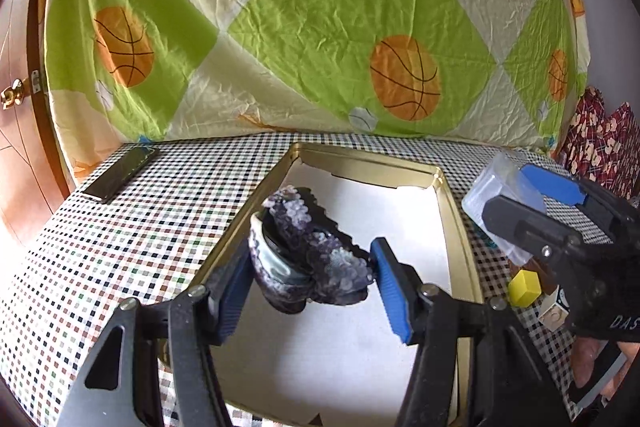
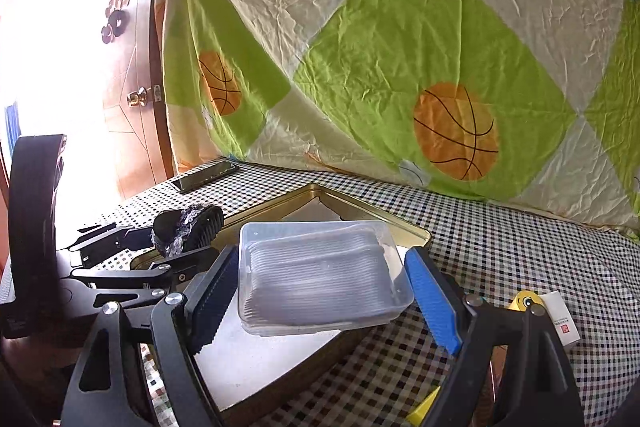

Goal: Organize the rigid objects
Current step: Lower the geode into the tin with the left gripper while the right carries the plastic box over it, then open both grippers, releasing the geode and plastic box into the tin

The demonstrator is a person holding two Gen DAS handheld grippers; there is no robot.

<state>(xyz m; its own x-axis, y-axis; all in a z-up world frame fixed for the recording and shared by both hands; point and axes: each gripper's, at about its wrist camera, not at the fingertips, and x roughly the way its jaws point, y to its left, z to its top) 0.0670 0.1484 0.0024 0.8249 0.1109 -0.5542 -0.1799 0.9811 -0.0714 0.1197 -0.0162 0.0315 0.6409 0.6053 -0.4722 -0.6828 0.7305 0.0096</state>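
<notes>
1. Left tongs (image 1: 310, 267) grip the purple clip (image 1: 316, 251) over the tray (image 1: 452, 211); it could slip sideways.
2. Right tongs (image 2: 320, 291) clamp the box (image 2: 320, 275) above the tray's edge; it may snag.

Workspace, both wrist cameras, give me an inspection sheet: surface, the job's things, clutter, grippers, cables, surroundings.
Surface: checkered tablecloth over the table.
Job's things: gold tray with a white floor; purple sequined hair clip held over it; clear plastic box held above the tray's right edge.
Clutter: dark phone at far left; yellow block and a small white box right of the tray.
Grippers: left gripper shut on the hair clip; right gripper shut on the clear plastic box.
Cables: nothing seen.
Surroundings: basketball-print sheet hung behind; wooden door with a brass knob at left.
</notes>
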